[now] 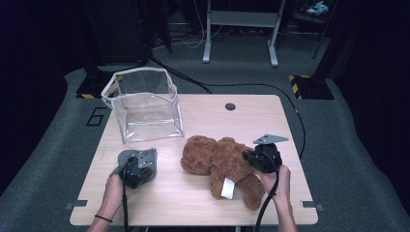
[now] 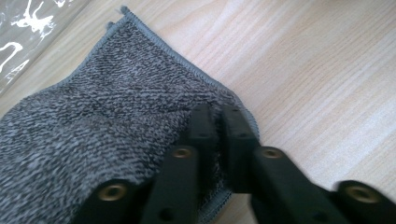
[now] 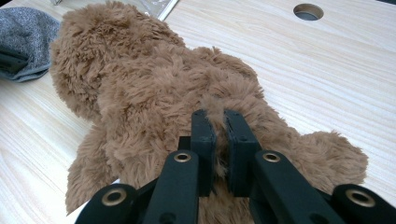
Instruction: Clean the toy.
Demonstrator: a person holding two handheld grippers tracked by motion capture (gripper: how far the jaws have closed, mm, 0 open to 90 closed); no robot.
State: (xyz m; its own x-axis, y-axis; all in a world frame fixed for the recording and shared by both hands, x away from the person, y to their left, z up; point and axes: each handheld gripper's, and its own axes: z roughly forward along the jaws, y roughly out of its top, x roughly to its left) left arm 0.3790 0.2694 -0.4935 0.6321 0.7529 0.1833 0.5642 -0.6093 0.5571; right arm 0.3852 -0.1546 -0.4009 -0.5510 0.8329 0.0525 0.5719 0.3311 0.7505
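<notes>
The left tongs point(image 2: 218, 122) pinch the near edge of the grey cloth point(image 2: 107, 126), which lies flat on the bench point(image 1: 203, 203). The right tongs point(image 3: 219, 128) nip a tuft of the brown teddy bear point(image 3: 154, 93). Such shallow bites could slip on lifting, dropping either short of the clear bag point(image 1: 145, 104) beyond.

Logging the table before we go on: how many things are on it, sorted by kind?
Soft toys: 1, the brown teddy bear, pinched by the right gripper.
Cloths: 1, the grey cloth, pinched by the left gripper.
Containers: 1, the clear plastic bin, apart from both.
Total: 3
</notes>
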